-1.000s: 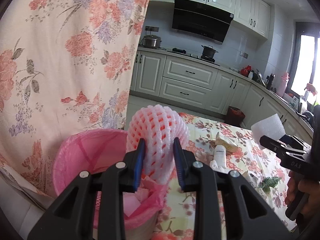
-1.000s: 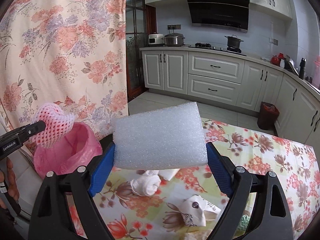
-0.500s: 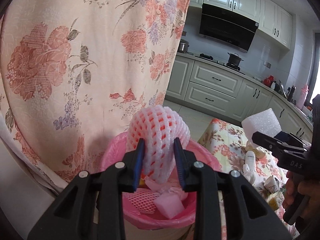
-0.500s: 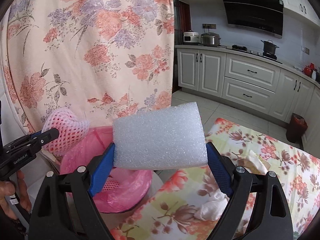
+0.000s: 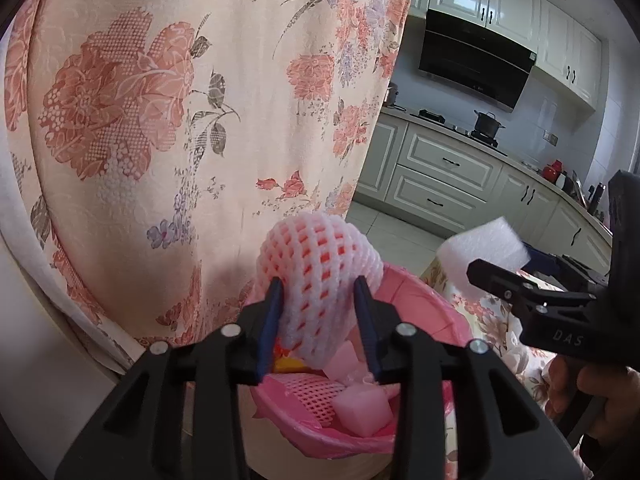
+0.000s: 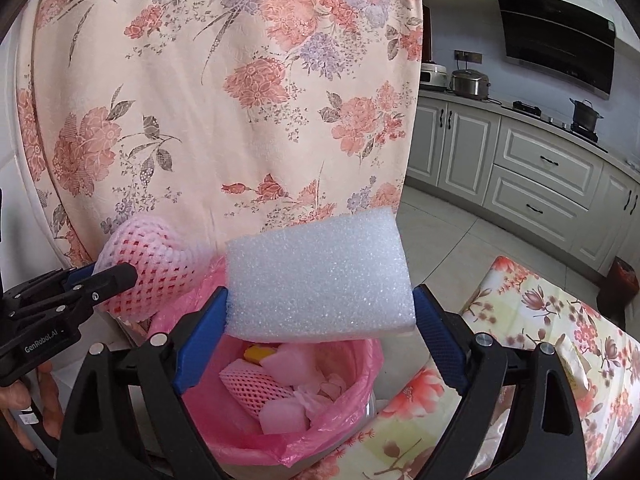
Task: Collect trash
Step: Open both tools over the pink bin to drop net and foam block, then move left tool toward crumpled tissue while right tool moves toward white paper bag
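Note:
My left gripper [image 5: 318, 320] is shut on a pink foam fruit net [image 5: 316, 272] and holds it over the bin with the pink liner [image 5: 432, 304]. The net also shows in the right wrist view [image 6: 152, 264], above the bin's left rim. My right gripper [image 6: 320, 320] is shut on a white foam block [image 6: 320, 276] and holds it above the bin [image 6: 352, 404]. The block also shows in the left wrist view [image 5: 480, 250], right of the bin. Pink foam pieces and another net [image 6: 252, 386] lie inside the bin.
A floral curtain [image 5: 180, 120] hangs close behind the bin. A table with a floral cloth [image 6: 540, 320] stands right of the bin. Kitchen cabinets [image 6: 540, 168] and a small dark bin [image 6: 622, 276] are farther back.
Both grippers have swung left from the table with their loads. The net and the foam block are now over the bin, and its contents have come into view.

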`<action>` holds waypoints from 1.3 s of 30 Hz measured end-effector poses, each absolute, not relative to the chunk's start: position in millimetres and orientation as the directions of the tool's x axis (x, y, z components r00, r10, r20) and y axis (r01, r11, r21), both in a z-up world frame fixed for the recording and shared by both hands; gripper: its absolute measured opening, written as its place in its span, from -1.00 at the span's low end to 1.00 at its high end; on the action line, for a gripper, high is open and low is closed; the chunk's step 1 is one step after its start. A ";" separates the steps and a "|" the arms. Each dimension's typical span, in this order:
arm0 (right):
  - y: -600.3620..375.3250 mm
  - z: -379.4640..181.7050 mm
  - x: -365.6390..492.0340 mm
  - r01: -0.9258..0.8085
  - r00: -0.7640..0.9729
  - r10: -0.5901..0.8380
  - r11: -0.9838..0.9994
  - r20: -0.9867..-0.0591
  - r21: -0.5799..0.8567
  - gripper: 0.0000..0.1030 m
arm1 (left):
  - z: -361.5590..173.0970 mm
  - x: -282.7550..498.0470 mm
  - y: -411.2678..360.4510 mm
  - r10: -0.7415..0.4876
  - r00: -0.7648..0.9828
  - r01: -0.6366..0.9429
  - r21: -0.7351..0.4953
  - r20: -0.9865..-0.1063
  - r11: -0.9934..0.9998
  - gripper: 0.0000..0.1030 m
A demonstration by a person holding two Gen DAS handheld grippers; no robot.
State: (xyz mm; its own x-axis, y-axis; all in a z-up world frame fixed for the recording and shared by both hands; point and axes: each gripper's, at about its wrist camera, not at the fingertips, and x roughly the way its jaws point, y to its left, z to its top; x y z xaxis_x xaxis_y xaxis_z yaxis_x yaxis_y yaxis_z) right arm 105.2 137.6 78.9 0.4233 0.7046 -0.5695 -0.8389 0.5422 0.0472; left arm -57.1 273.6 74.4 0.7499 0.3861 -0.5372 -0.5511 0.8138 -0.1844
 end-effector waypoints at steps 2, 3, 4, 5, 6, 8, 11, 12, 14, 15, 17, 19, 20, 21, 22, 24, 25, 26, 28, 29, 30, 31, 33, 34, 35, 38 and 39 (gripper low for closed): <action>138.4 79.8 106.1 -0.841 0.420 0.710 0.538 -0.566 0.051 0.77 | 74.2 -57.7 273.6 0.391 0.749 -0.556 -0.186 -0.535 0.810 0.04; 138.8 79.7 106.4 -0.842 0.418 0.710 0.537 -0.566 0.052 0.77 | 74.4 -57.6 273.1 0.393 0.749 -0.557 -0.184 -0.534 0.810 0.08; 138.5 79.5 106.7 -0.839 0.424 0.707 0.542 -0.567 0.048 0.77 | 74.5 -58.0 272.6 0.393 0.750 -0.556 -0.184 -0.532 0.811 0.16; 138.5 79.6 107.1 -0.838 0.425 0.705 0.544 -0.568 0.049 0.77 | 74.7 -58.0 271.6 0.396 0.749 -0.557 -0.183 -0.531 0.810 0.19; 138.8 79.1 108.3 -0.841 0.415 0.709 0.538 -0.570 0.057 0.77 | 75.0 -58.0 270.4 0.395 0.751 -0.555 -0.182 -0.530 0.812 0.19; 137.1 78.5 109.2 -0.836 0.423 0.704 0.545 -0.570 0.053 0.77 | 75.5 -58.6 267.8 0.394 0.752 -0.554 -0.183 -0.528 0.812 0.19; 130.7 75.3 112.1 -0.827 0.424 0.699 0.558 -0.576 0.068 0.77 | 76.3 -59.1 263.4 0.391 0.754 -0.551 -0.183 -0.528 0.814 0.19; 127.8 74.3 112.1 -0.824 0.428 0.697 0.562 -0.576 0.067 0.77 | 76.8 -59.4 261.2 0.389 0.756 -0.548 -0.184 -0.527 0.816 0.20; 119.8 73.3 111.3 -0.818 0.444 0.690 0.573 -0.571 0.056 0.77 | 76.4 -58.9 257.2 0.385 0.760 -0.542 -0.184 -0.524 0.820 0.20; 114.5 73.3 110.8 -0.813 0.455 0.687 0.580 -0.566 0.051 0.77 | 76.3 -57.7 255.2 0.382 0.762 -0.539 -0.184 -0.523 0.822 0.22; 103.0 72.3 110.7 -0.803 0.471 0.679 0.594 -0.562 0.044 0.77 | 76.5 -54.9 249.8 0.373 0.767 -0.530 -0.186 -0.523 0.828 0.22; 89.8 71.7 111.2 -0.793 0.490 0.670 0.608 -0.558 0.034 0.77 | 77.2 -51.2 243.6 0.365 0.771 -0.521 -0.187 -0.522 0.833 0.22; 82.5 71.7 112.5 -0.784 0.502 0.663 0.620 -0.555 0.031 0.77 | 77.2 -49.1 240.5 0.360 0.774 -0.516 -0.188 -0.521 0.836 0.23; 74.9 71.9 114.3 -0.776 0.510 0.658 0.630 -0.554 0.033 0.77 | 77.4 -46.9 237.1 0.355 0.776 -0.510 -0.188 -0.521 0.839 0.23; 67.6 71.6 116.3 -0.768 0.517 0.652 0.639 -0.555 0.035 0.77 | 77.7 -44.5 232.9 0.349 0.779 -0.503 -0.187 -0.521 0.844 0.23; 51.4 70.5 120.0 -0.752 0.535 0.638 0.659 -0.554 0.032 0.77 | 78.6 -39.4 225.1 0.339 0.784 -0.490 -0.185 -0.520 0.852 0.24; 43.8 69.6 121.7 -0.744 0.543 0.631 0.667 -0.555 0.031 0.77 | 79.3 -37.1 221.1 0.333 0.787 -0.483 -0.185 -0.519 0.856 0.25; 34.7 68.6 123.5 -0.734 0.554 0.621 0.679 -0.555 0.027 0.77 | 79.8 -34.8 216.2 0.324 0.791 -0.474 -0.186 -0.518 0.860 0.25; 16.3 66.7 128.3 -0.713 0.571 0.603 0.701 -0.557 0.028 0.77 | 79.7 -29.3 206.8 0.313 0.796 -0.460 -0.183 -0.518 0.869 0.27; 6.5 65.5 130.3 -0.703 0.579 0.595 0.711 -0.557 0.030 0.77 | 79.7 -26.7 202.2 0.306 0.798 -0.453 -0.181 -0.519 0.873 0.27; -3.8 64.2 132.8 -0.690 0.588 0.585 0.723 -0.558 0.031 0.77 | 79.7 -23.9 197.3 0.298 0.801 -0.444 -0.181 -0.519 0.877 0.27; -14.2 62.6 135.1 -0.678 0.597 0.574 0.734 -0.560 0.030 0.77 | 79.7 -21.1 192.3 0.292 0.803 -0.437 -0.181 -0.520 0.881 0.28; -34.3 58.7 139.7 -0.655 0.613 0.553 0.755 -0.564 0.028 0.77 | 78.9 -13.9 183.3 0.277 0.806 -0.420 -0.177 -0.523 0.890 0.28; -44.2 56.3 142.3 -0.643 0.621 0.540 0.766 -0.568 0.026 0.77 | 78.3 -10.2 177.3 0.268 0.808 -0.410 -0.174 -0.525 0.895 0.28; -54.3 53.6 144.8 -0.630 0.628 0.528 0.776 -0.572 0.025 0.77 | 77.5 -6.4 172.2 0.260 0.810 -0.401 -0.172 -0.526 0.900 0.28; -84.1 44.7 153.0 -0.588 0.647 0.487 0.808 -0.587 0.023 0.77 | 75.4 4.2 153.9 0.231 0.814 -0.371 -0.171 -0.533 0.913 0.30; -94.1 41.3 155.4 -0.576 0.650 0.474 0.817 -0.593 0.022 0.77 | 74.3 8.0 148.3 0.223 0.814 -0.362 -0.168 -0.536 0.917 0.30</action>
State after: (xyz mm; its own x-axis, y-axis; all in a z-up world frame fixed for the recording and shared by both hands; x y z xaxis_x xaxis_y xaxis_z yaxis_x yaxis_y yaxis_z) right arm 155.4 -94.1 41.3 0.6504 0.4742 -0.5934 -0.5758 0.8173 0.0220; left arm 8.0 148.3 74.3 0.8141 0.2230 -0.5362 -0.3618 0.9170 -0.1680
